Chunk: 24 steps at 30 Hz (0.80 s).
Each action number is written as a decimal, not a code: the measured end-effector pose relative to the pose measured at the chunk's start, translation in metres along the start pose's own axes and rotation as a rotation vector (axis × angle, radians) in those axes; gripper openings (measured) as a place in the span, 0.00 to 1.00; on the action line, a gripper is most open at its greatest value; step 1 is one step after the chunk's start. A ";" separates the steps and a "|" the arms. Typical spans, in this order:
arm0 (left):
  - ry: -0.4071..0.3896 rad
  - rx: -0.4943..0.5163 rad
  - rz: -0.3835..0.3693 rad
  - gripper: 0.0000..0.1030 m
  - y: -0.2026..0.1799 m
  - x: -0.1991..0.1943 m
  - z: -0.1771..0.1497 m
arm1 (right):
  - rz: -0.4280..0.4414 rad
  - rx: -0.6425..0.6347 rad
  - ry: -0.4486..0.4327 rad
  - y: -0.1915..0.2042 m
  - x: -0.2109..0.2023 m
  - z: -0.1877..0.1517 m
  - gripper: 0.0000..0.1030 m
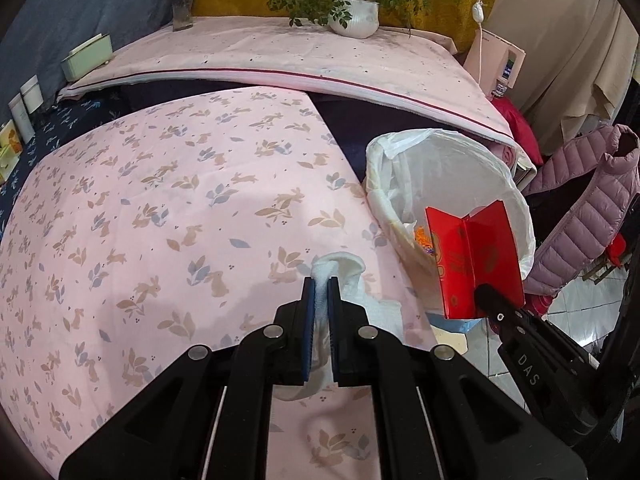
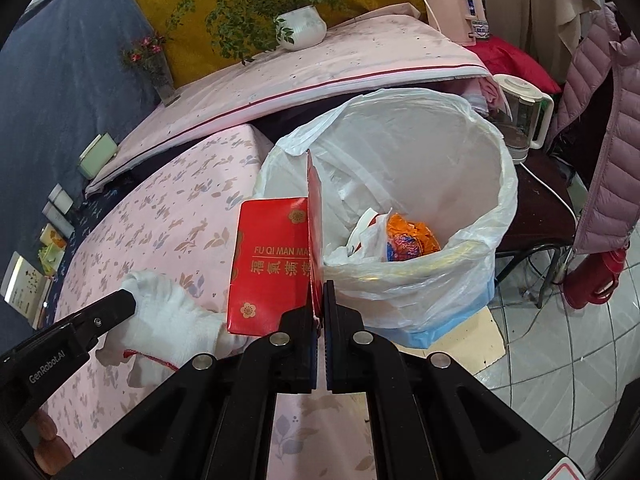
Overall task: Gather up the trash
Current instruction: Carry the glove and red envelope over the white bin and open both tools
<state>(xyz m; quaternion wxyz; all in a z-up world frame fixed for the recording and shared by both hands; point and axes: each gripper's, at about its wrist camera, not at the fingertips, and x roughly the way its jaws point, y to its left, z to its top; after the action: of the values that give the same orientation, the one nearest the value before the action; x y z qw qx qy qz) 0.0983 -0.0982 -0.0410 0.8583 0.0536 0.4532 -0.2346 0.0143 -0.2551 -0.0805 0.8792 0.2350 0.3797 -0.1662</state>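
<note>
the left gripper (image 1: pixel 319 285) clenches a soft white knitted cloth (image 1: pixel 340 268) above a pink rabbit-print tablecloth (image 1: pixel 160 200). beside it, the right gripper (image 2: pixel 319 285) pinches a glossy red folded card box (image 2: pixel 272 264) at the rim of a round bin lined with crinkled white plastic (image 2: pixel 440 152), orange wrappers (image 2: pixel 408 236) inside.

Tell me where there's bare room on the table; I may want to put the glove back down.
The pink rabbit cloth is bare from the left gripper and its white glove across to the dark strip on the left. That strip's boxes crowd it. On the right, the lined bin and the right gripper's red envelope crowd the edge.
</note>
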 end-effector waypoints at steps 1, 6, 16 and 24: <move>-0.004 0.006 -0.002 0.06 -0.004 -0.001 0.002 | -0.002 0.006 -0.004 -0.004 -0.002 0.001 0.02; -0.031 0.041 -0.020 0.06 -0.027 -0.006 0.019 | -0.017 0.037 -0.022 -0.023 -0.007 0.007 0.02; -0.098 0.098 -0.076 0.06 -0.076 -0.010 0.057 | -0.045 0.083 -0.036 -0.057 -0.008 0.021 0.02; -0.071 0.078 -0.112 0.25 -0.096 0.018 0.077 | -0.058 0.090 -0.051 -0.072 -0.005 0.036 0.02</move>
<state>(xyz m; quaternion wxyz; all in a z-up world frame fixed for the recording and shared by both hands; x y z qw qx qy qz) 0.1213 -0.2133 0.0006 0.8567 0.0535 0.4152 -0.3014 -0.0018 -0.3336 -0.0759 0.8720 0.2590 0.3560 -0.2142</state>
